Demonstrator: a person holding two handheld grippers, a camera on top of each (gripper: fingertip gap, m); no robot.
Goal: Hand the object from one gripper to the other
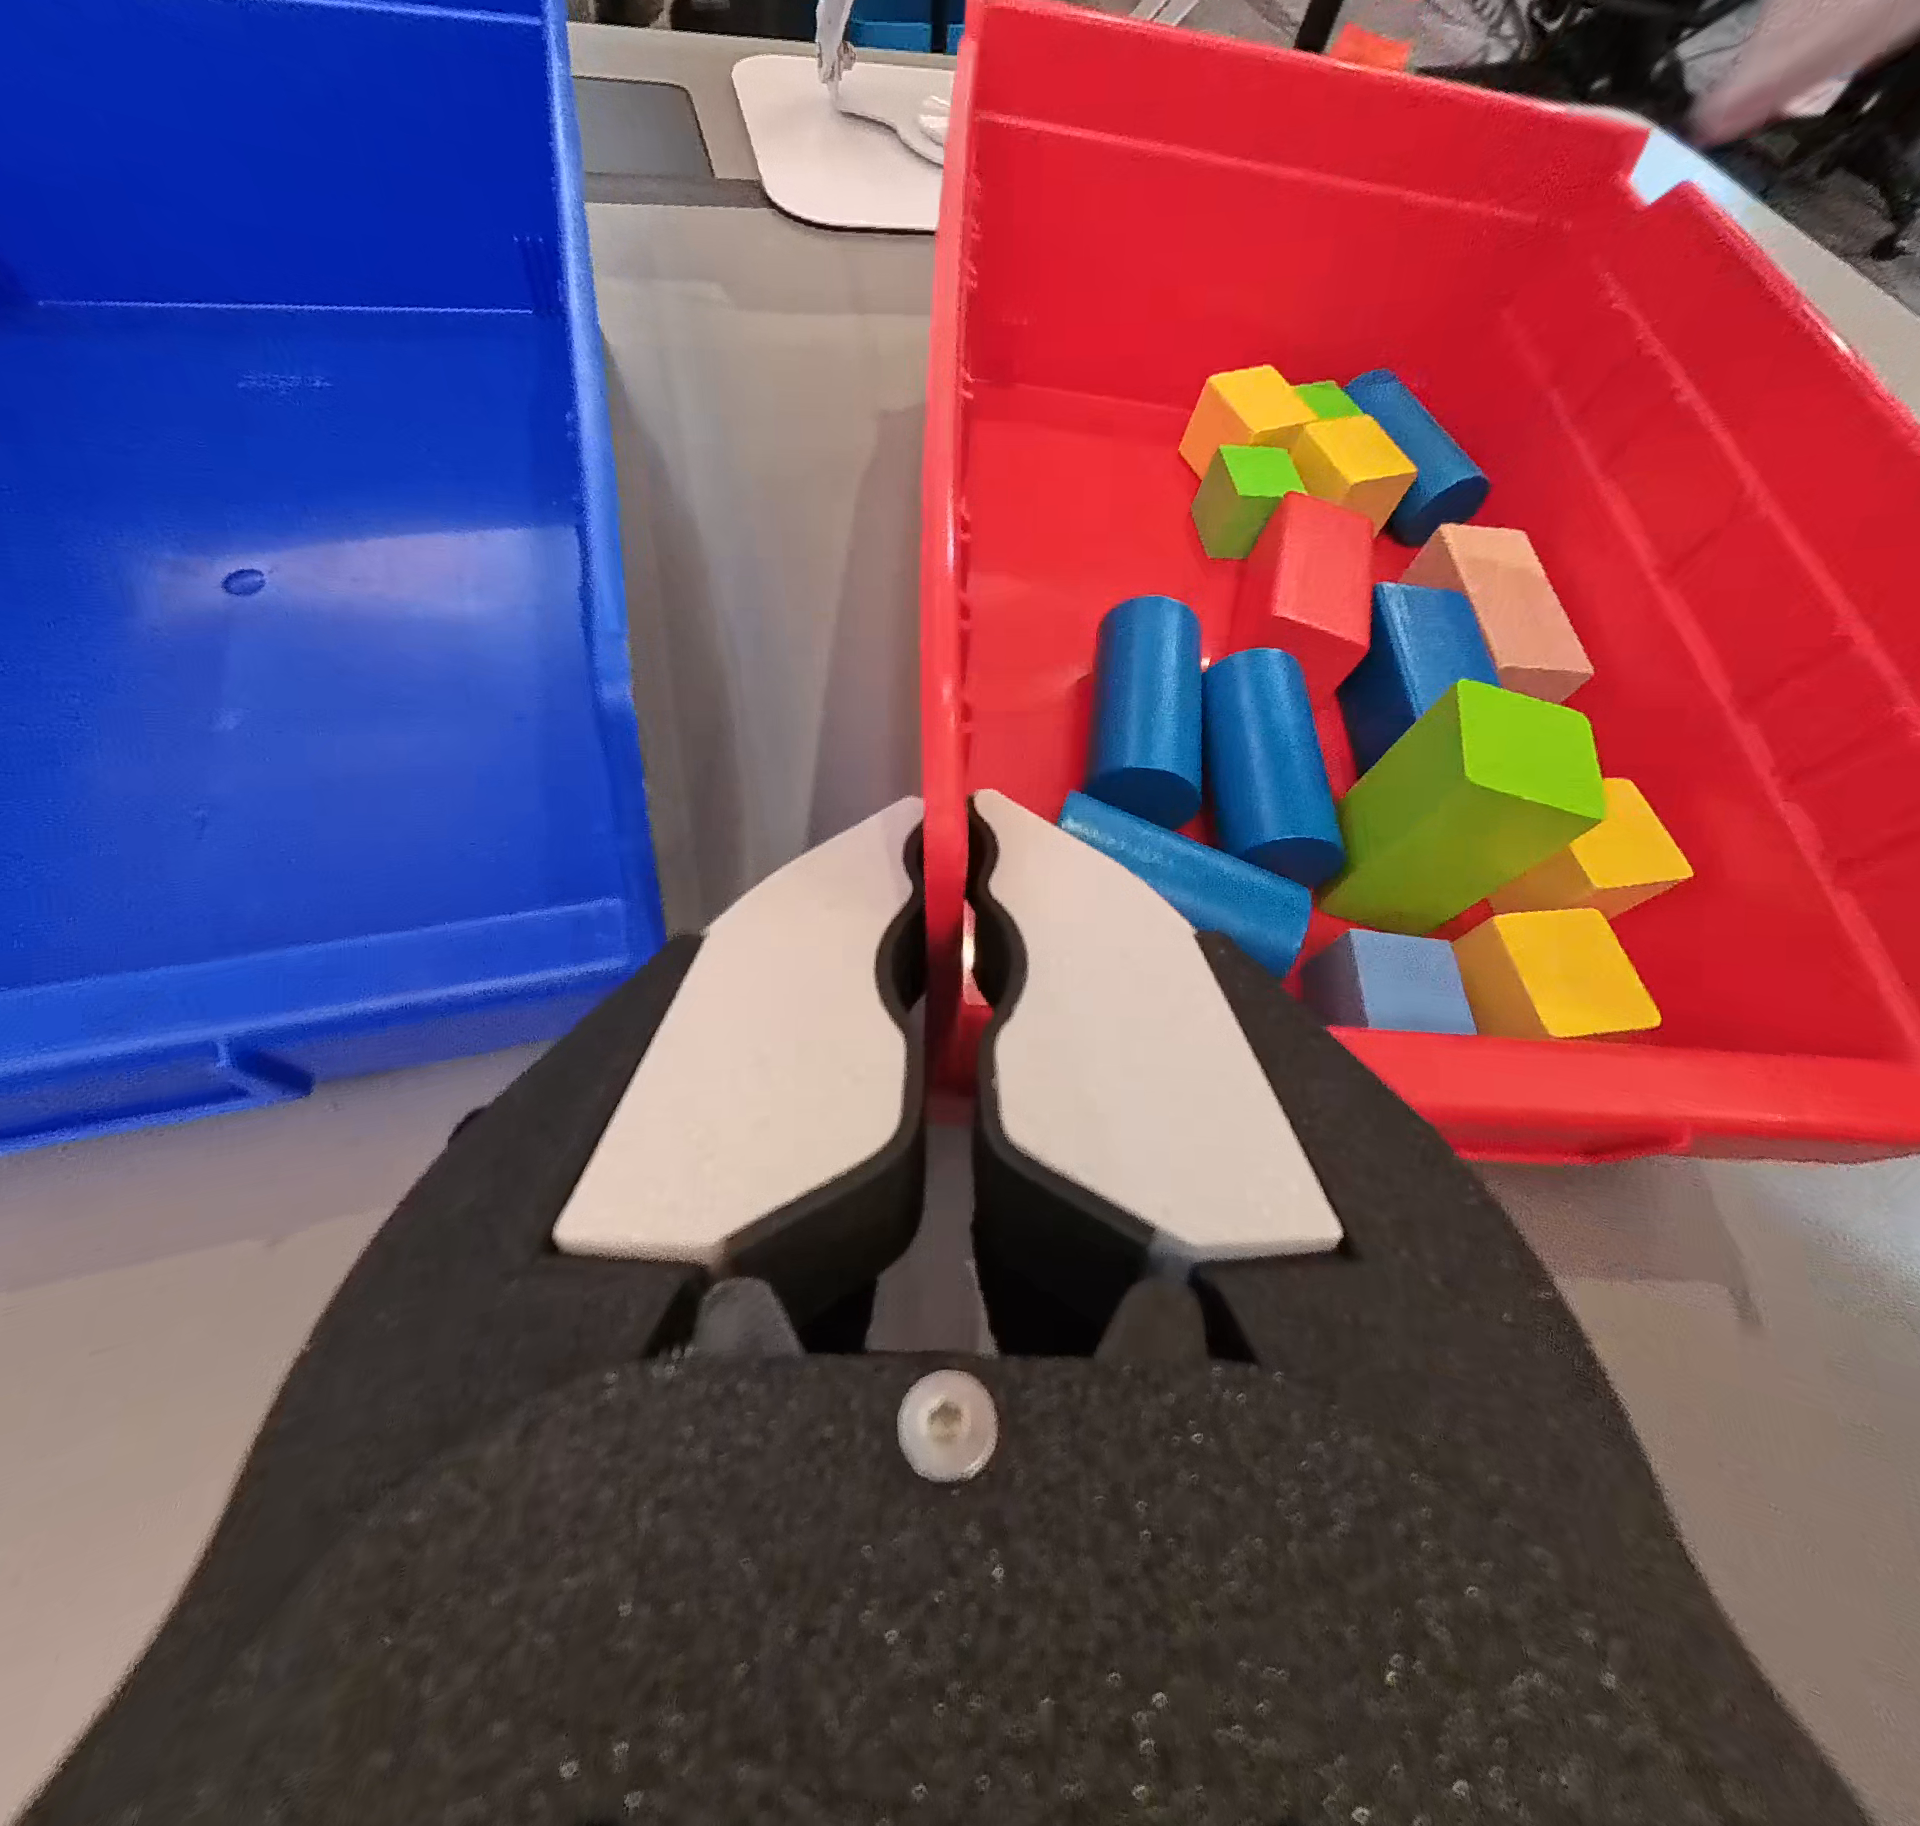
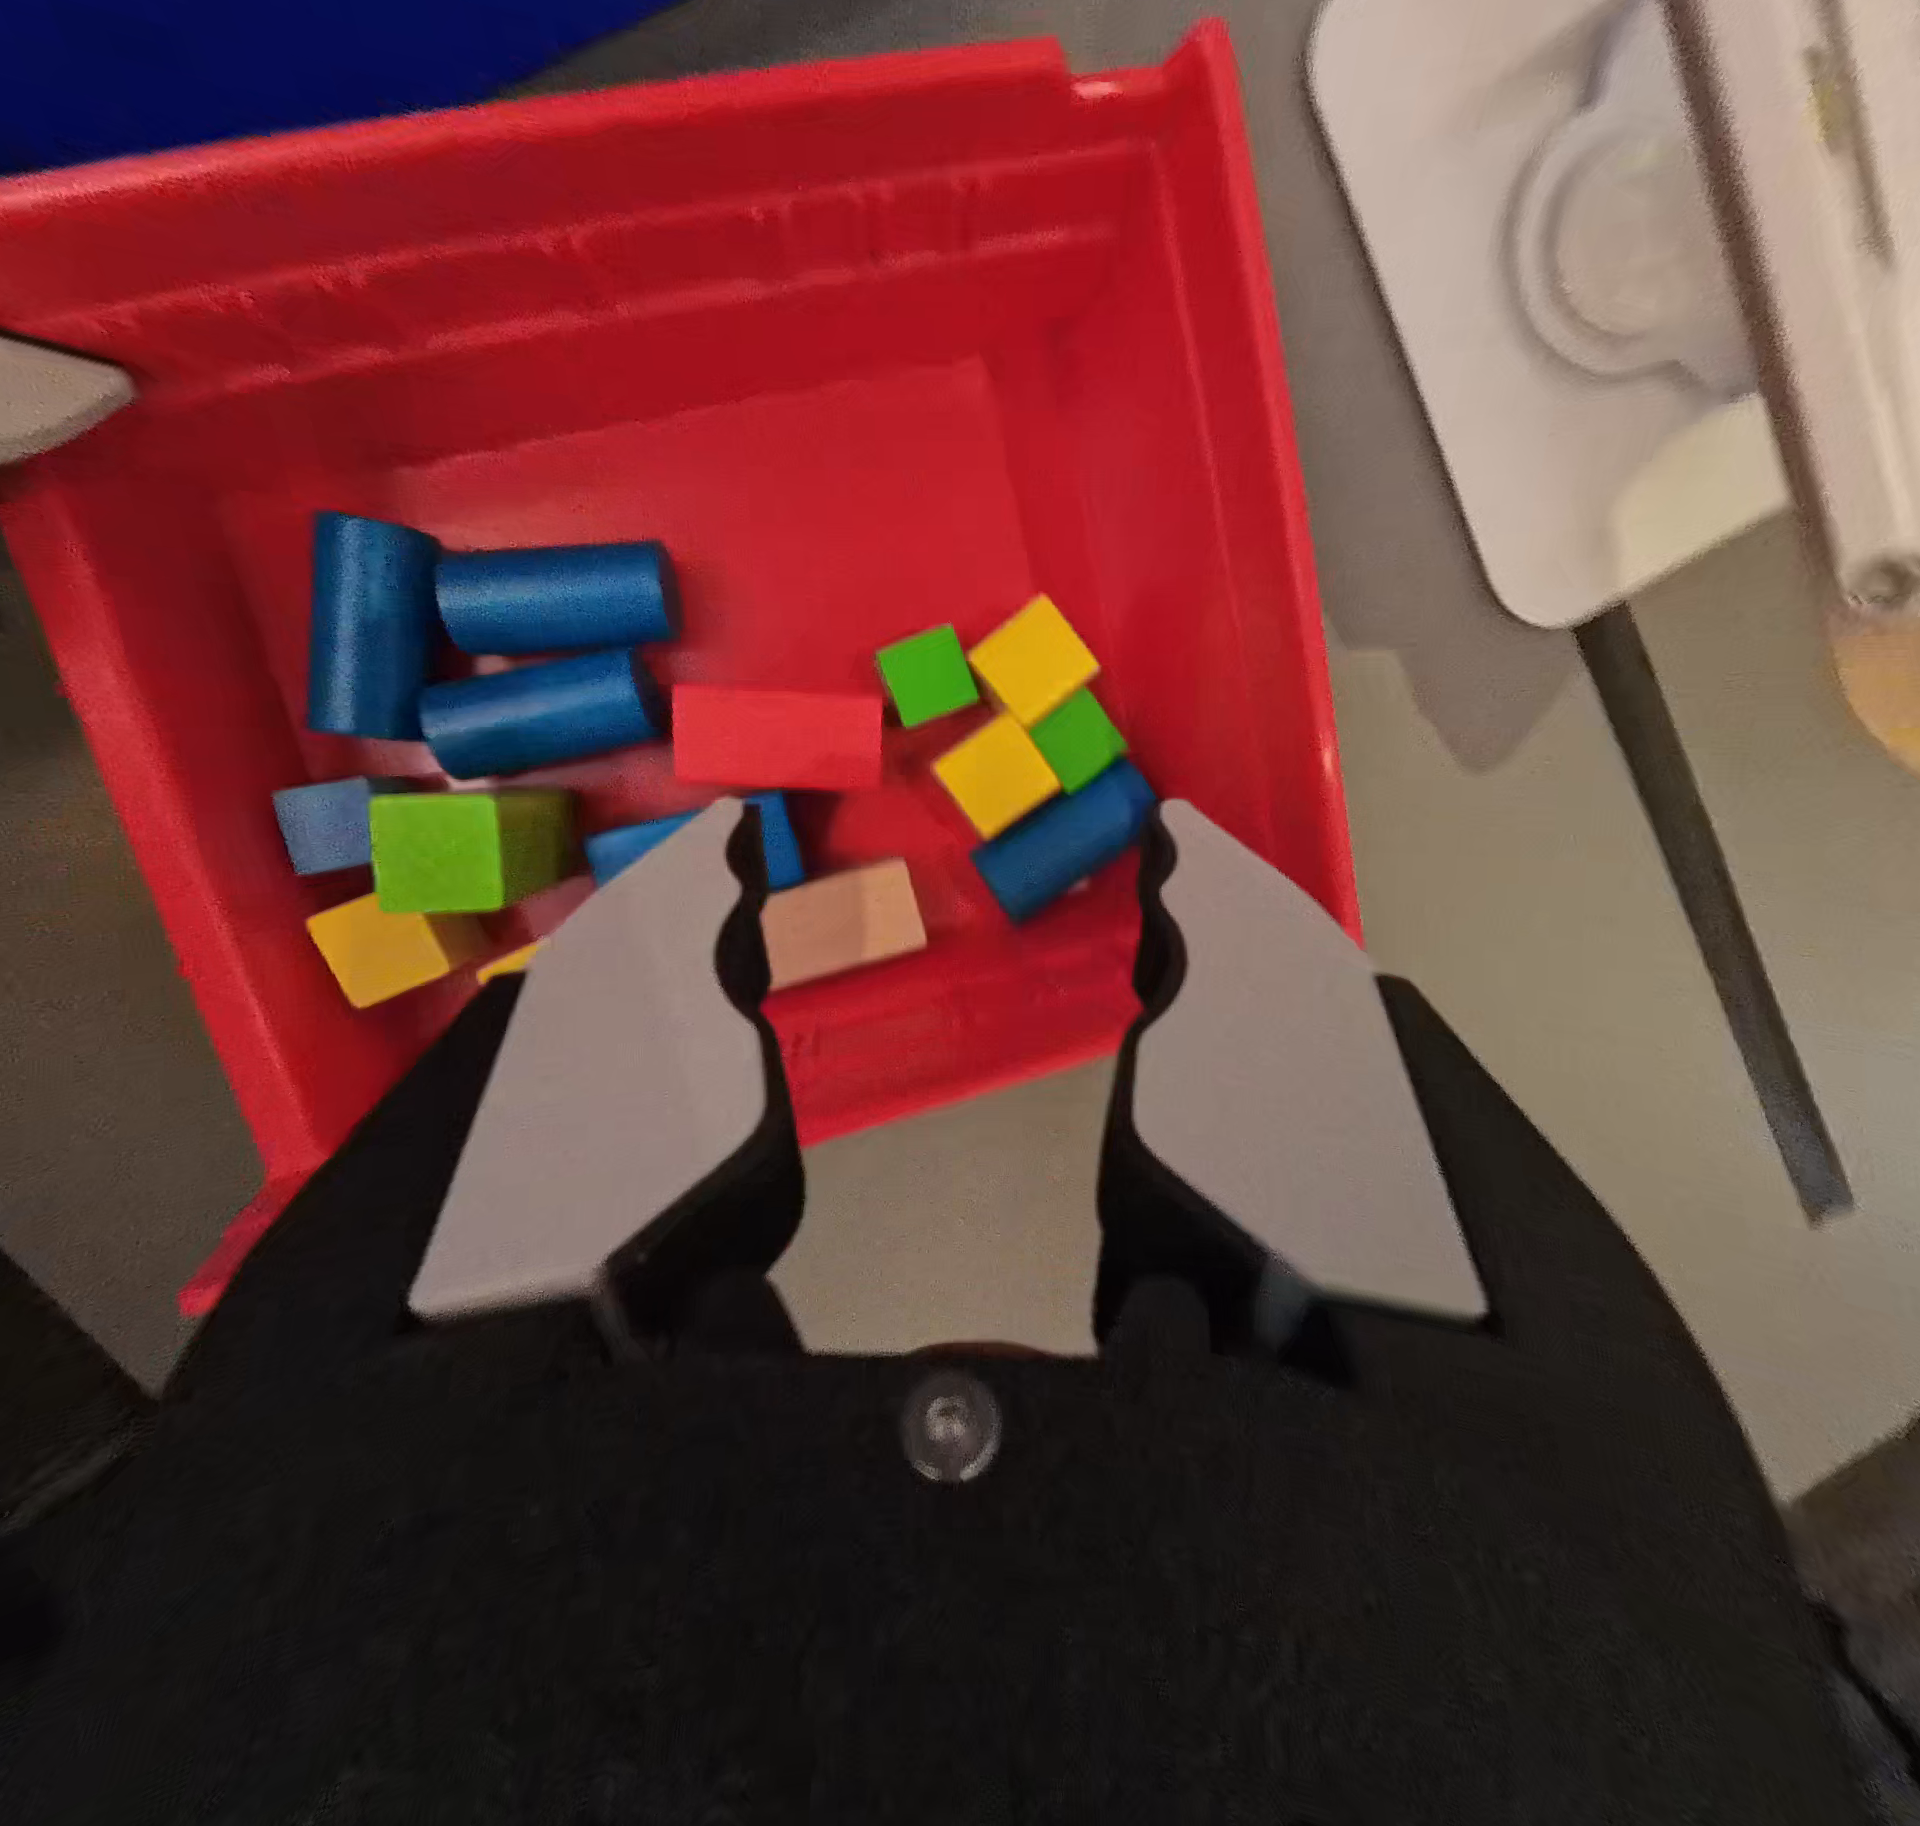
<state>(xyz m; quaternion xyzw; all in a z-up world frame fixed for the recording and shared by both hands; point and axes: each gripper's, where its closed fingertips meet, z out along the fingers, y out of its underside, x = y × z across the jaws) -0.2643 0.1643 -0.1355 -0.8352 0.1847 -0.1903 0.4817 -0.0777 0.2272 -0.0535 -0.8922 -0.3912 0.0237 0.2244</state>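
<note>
Grey table [image 1: 758, 488]: blue bin [image 1: 301, 529] L, red bin [image 1: 1299, 249] R, white stand base [image 1: 831, 155] behind.

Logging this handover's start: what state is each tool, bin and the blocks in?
left tool: shut, empty, tips astride the red bin's wall.
right tool: open, empty, above the blocks.
red bin: holds loose blocks.
blue bin: empty where visible.
blocks: jumbled, none gripped.
</note>
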